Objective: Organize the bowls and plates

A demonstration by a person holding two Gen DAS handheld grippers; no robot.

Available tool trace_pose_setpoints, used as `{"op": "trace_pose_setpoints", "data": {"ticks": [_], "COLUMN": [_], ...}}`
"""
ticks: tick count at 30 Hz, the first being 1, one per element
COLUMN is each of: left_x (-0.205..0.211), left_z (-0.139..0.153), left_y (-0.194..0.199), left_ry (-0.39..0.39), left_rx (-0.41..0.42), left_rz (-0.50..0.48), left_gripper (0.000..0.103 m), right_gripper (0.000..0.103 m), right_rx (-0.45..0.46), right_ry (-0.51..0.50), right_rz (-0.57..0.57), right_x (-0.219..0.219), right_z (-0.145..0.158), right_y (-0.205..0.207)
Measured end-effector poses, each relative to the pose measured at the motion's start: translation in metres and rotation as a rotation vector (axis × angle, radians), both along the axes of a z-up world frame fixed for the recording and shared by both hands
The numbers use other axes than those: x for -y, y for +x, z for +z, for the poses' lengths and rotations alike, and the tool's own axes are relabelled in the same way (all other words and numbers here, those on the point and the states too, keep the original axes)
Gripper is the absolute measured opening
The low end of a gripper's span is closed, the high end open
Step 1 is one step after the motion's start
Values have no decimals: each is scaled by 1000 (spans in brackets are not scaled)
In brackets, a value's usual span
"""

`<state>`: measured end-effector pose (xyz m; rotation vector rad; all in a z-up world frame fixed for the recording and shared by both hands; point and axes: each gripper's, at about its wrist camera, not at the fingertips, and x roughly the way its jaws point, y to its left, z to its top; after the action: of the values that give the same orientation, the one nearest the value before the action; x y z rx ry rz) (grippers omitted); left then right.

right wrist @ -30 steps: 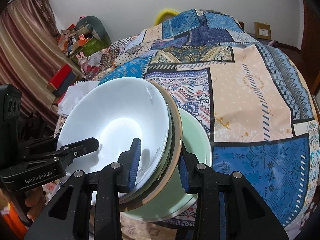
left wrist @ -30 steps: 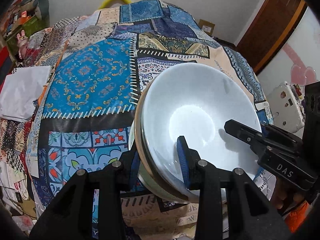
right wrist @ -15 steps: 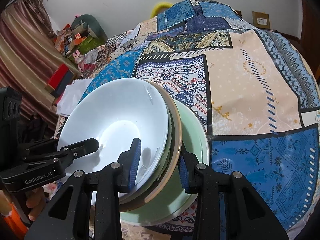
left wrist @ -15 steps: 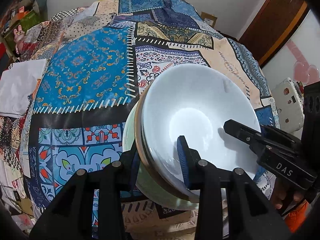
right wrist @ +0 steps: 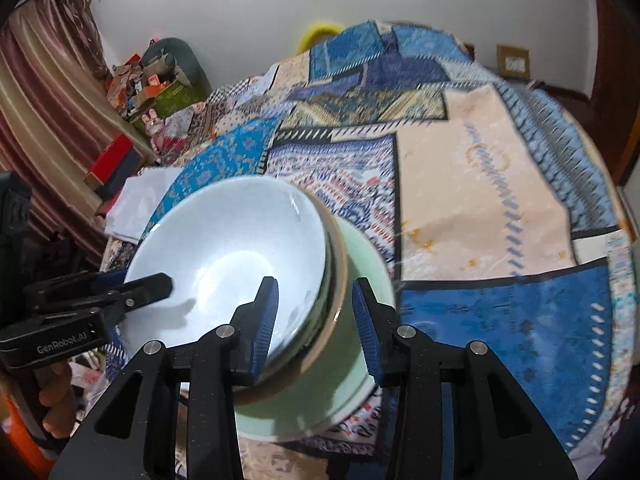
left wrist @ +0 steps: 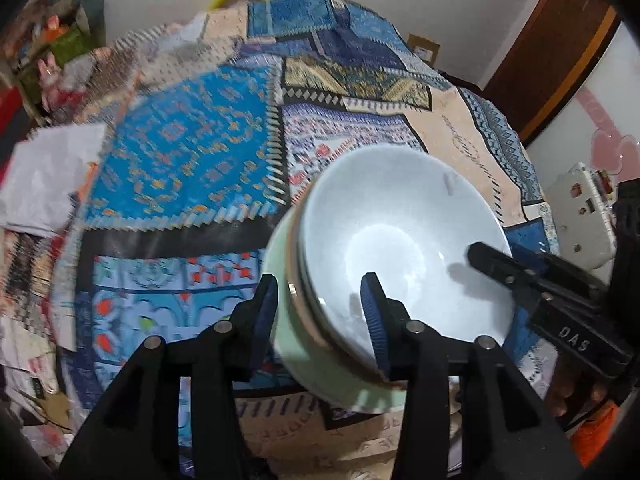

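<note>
Now both grippers (left wrist: 320, 312) (right wrist: 314, 310) opening astride stacked bowls (left wrist: 400, 248) rim

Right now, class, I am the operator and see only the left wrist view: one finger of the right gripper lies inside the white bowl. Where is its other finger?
Observer: The right wrist view shows the right gripper straddling the nested bowls' rim. Its other finger is outside the green bowl, and the jaws are opening with the rim between them.
Operator: What hangs beyond the table on that camera's left side?
Observer: A striped curtain, which your view does not reach.
</note>
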<state>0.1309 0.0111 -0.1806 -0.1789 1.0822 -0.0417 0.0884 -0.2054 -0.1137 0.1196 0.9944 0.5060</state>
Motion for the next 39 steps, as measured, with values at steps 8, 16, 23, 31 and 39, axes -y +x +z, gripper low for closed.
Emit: {"op": "trace_pose_setpoints", "data": {"ticks": [8, 16, 23, 31, 39], "left_x": [-6, 3, 12, 16, 17], "left_z": [63, 148, 192, 210, 212], "left_y": [-37, -93, -137, -164, -174], "left_ry": [18, 82, 116, 159, 163], "left_rx": [164, 457, 646, 776, 814], "left_rz": [29, 31, 35, 64, 60], "left_gripper": [44, 59, 82, 102, 103], "right_gripper": [36, 46, 71, 94, 102], "right_rx": [170, 399, 560, 635, 696], "right_ry": [53, 90, 127, 134, 119], "right_rz": [4, 31, 18, -13, -43], "right_x": [9, 4, 9, 9, 10], "right_z": [68, 133, 169, 181, 184], "right_y": [-34, -77, -109, -119, -130]}}
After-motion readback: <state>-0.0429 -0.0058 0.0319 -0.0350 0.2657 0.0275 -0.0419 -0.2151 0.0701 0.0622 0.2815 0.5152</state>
